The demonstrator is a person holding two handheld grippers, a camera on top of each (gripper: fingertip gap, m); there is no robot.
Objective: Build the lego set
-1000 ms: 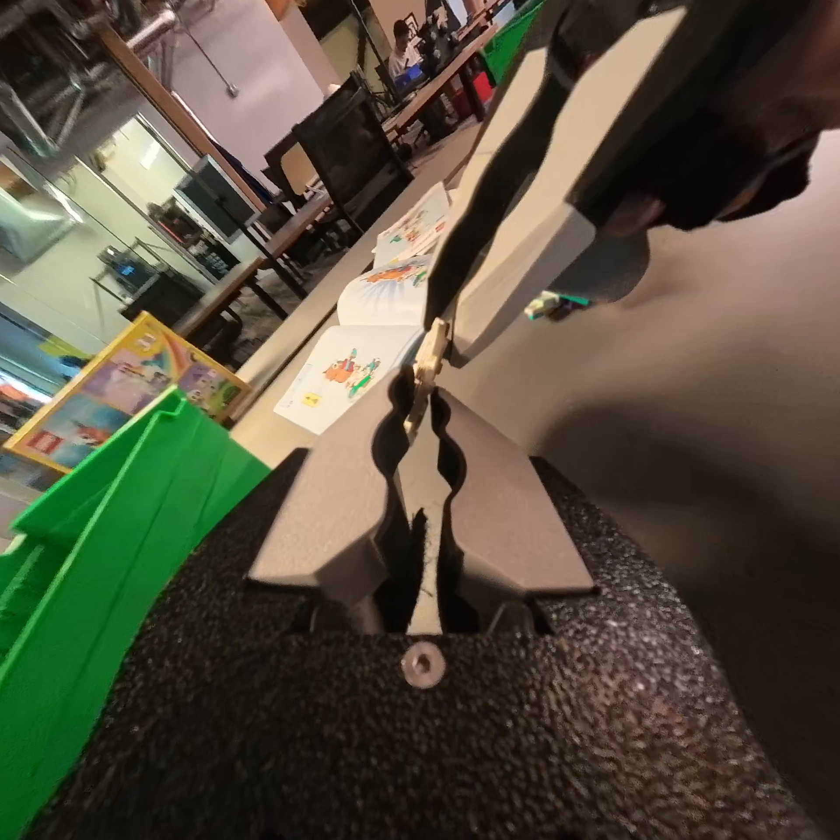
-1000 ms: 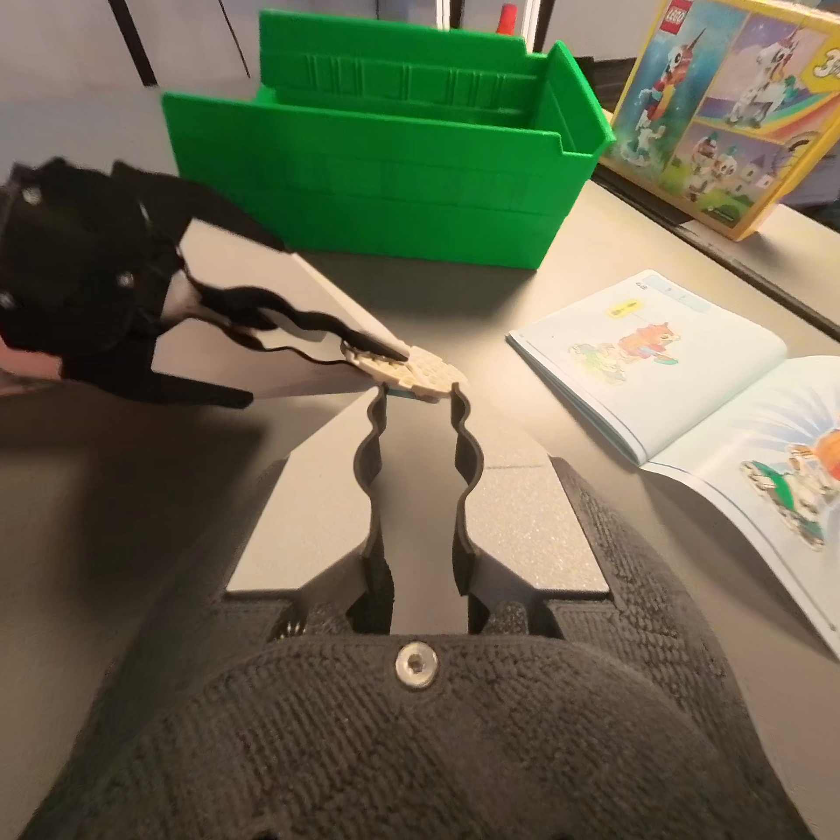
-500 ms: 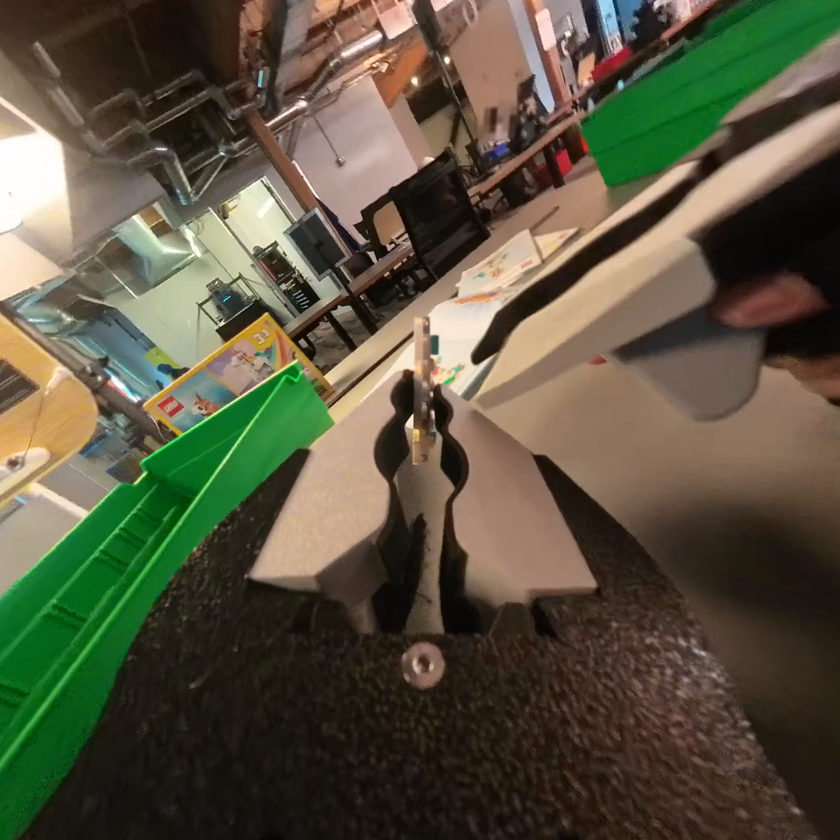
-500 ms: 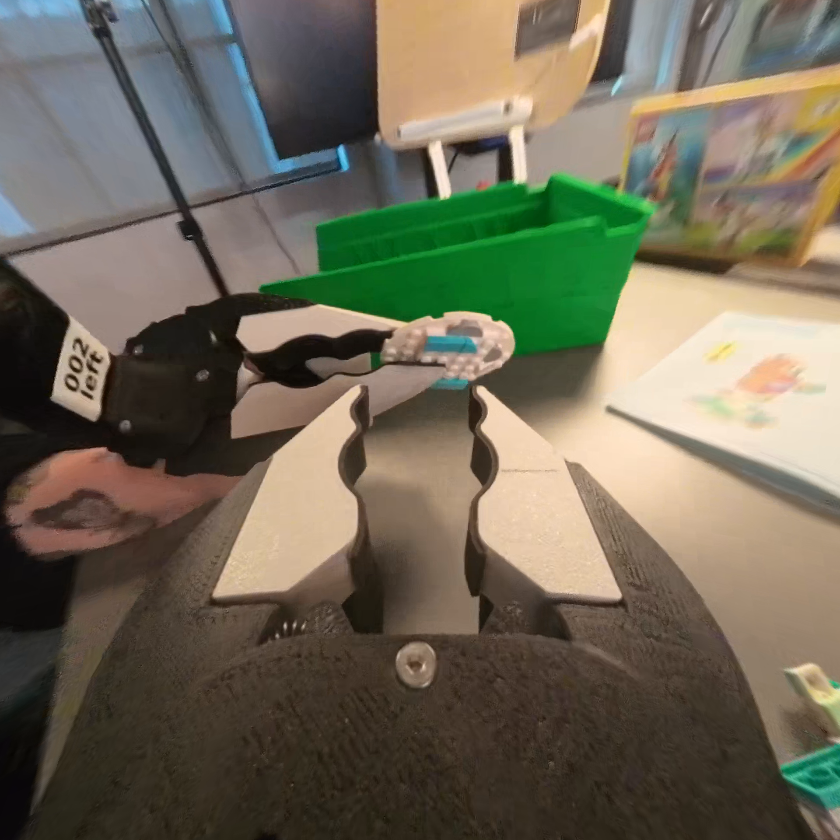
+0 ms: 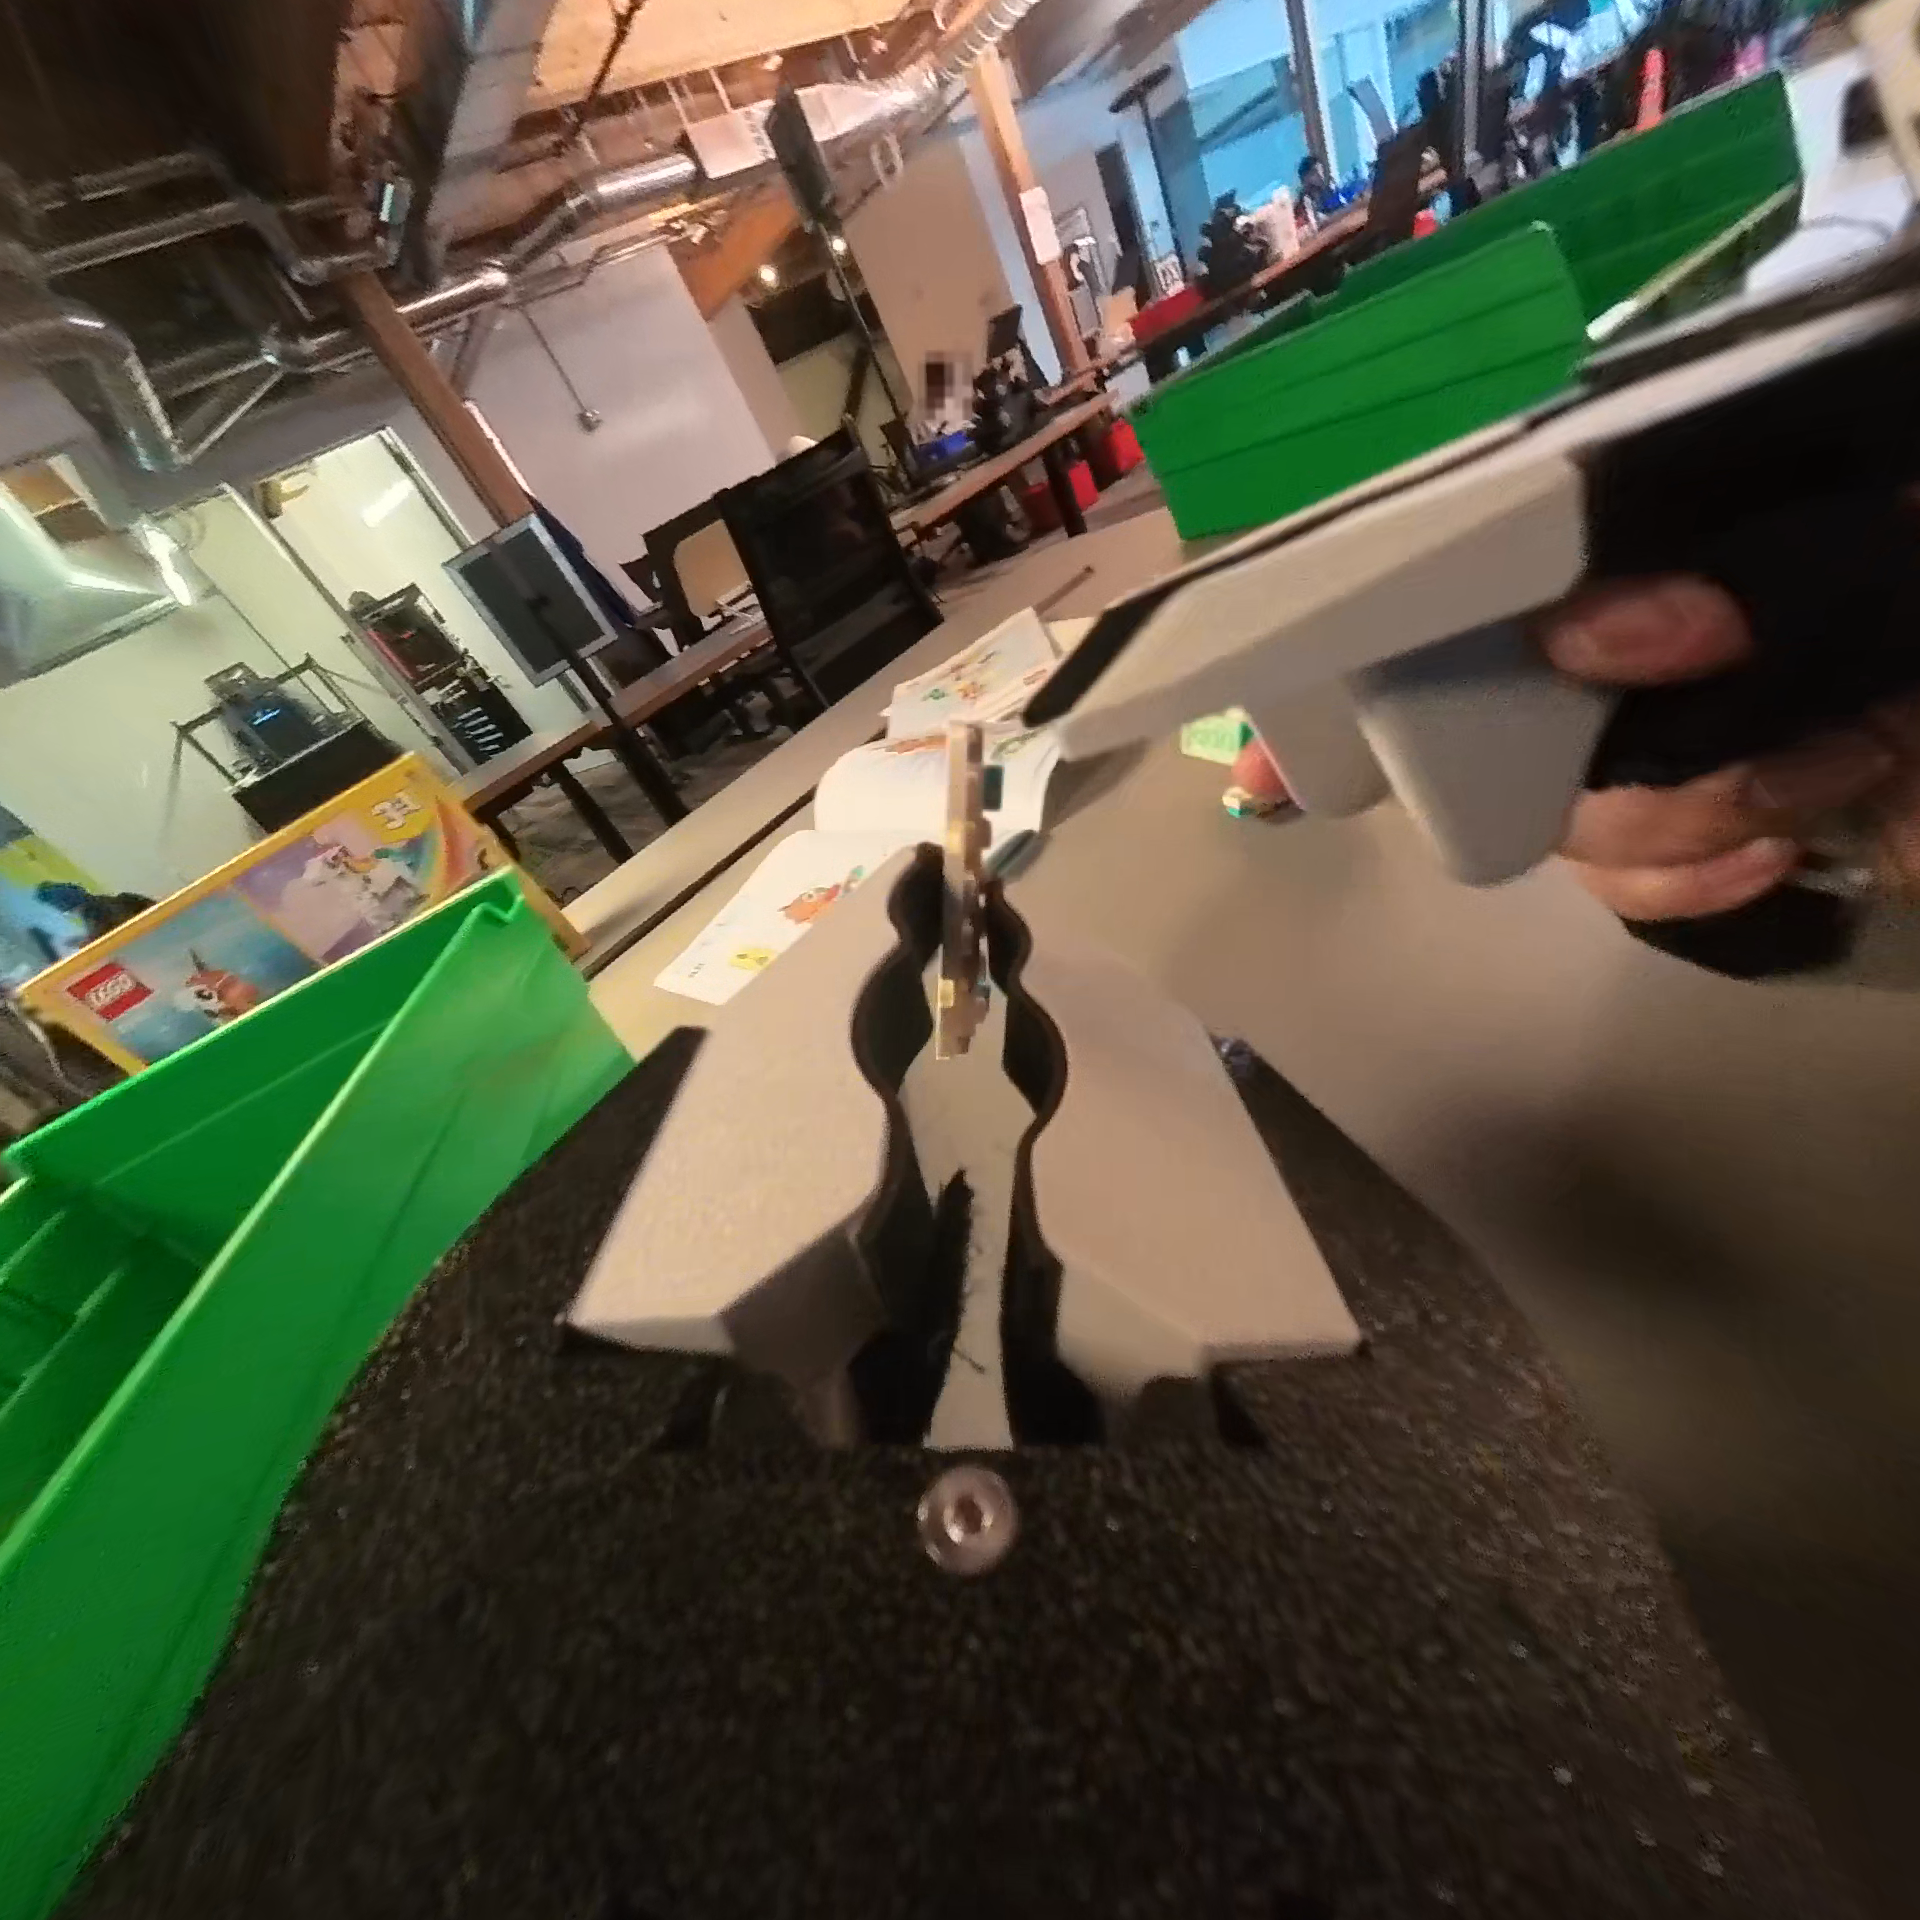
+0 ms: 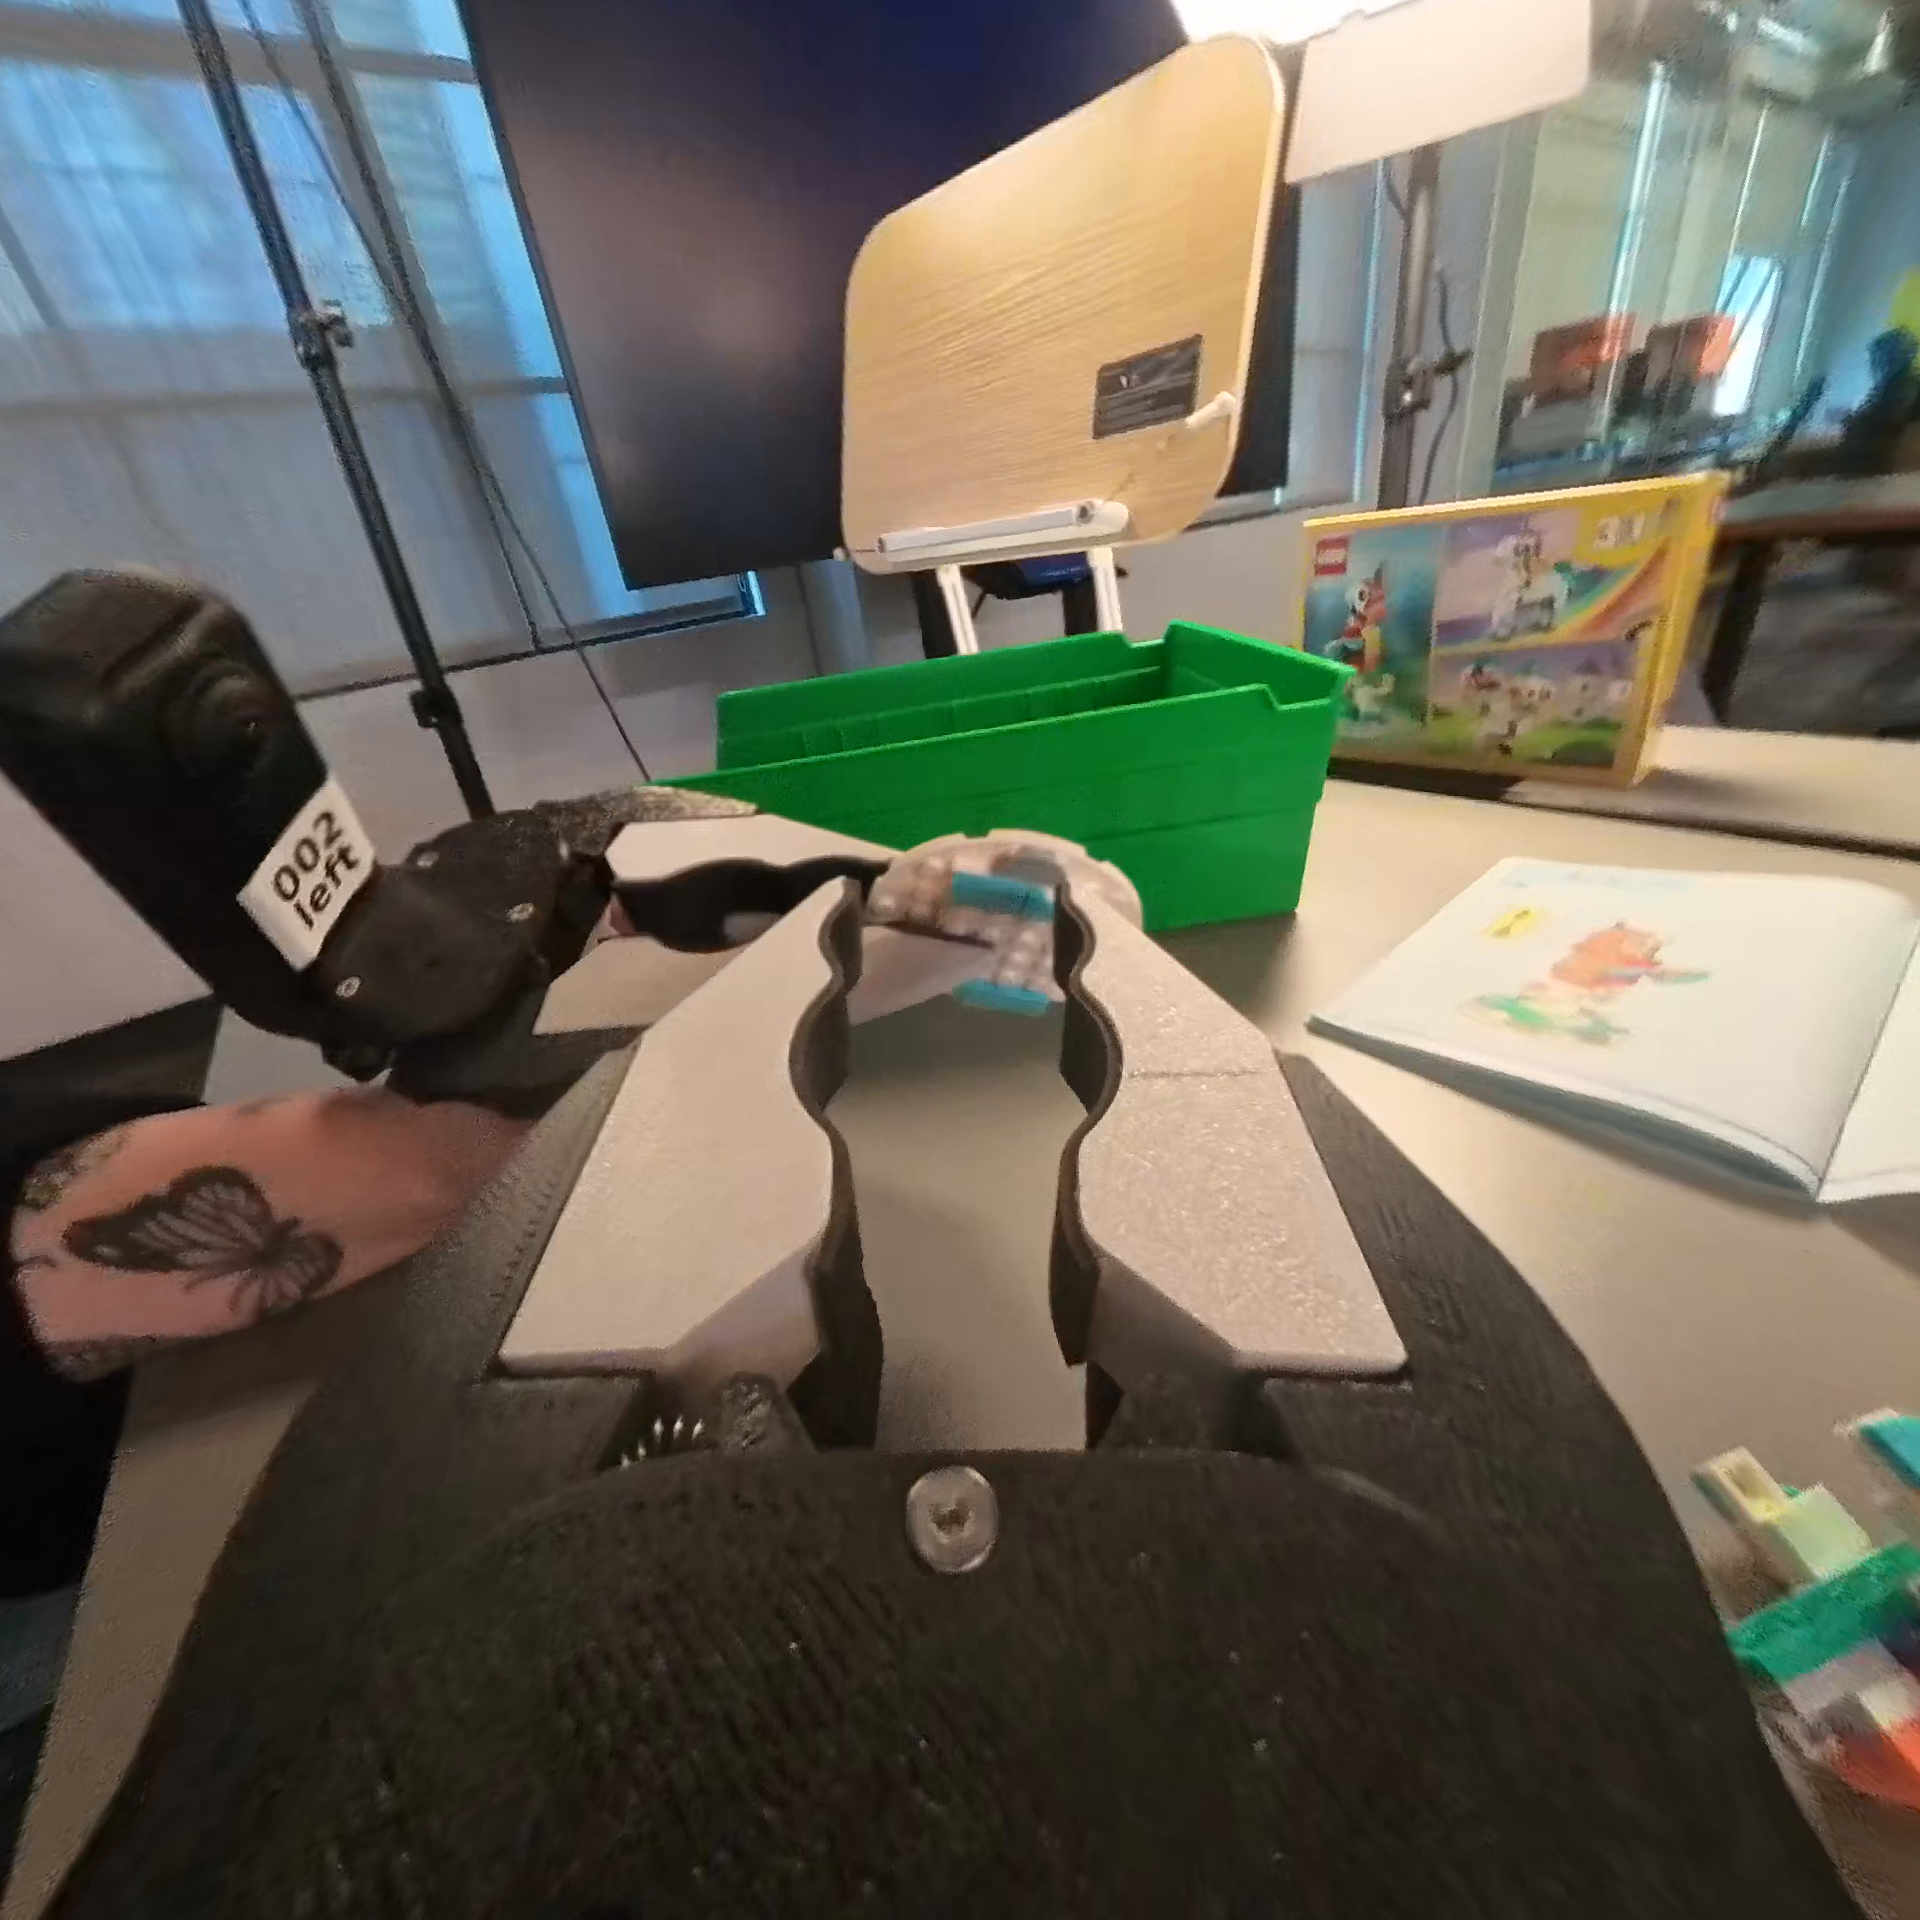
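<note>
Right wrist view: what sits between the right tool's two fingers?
The tan round plate with blue bricks, clamped by the left tool; the right tool's fingers flank it, contact unclear.

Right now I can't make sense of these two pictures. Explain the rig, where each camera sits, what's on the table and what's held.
There is no robot here: a person holds a two-finger gripper in each hand, and each gripper carries a camera looking along its fingers.

One picture is from the left gripper, the other from the right gripper; each also shows the other gripper farther off.

On the grey table lie a green bin, an open booklet, a toy box and loose bricks.

The left gripper is shut on a round beige plate with teal pieces, held on edge. The right gripper's fingers stand apart on either side of that plate; they do not look pressed on it.
</note>
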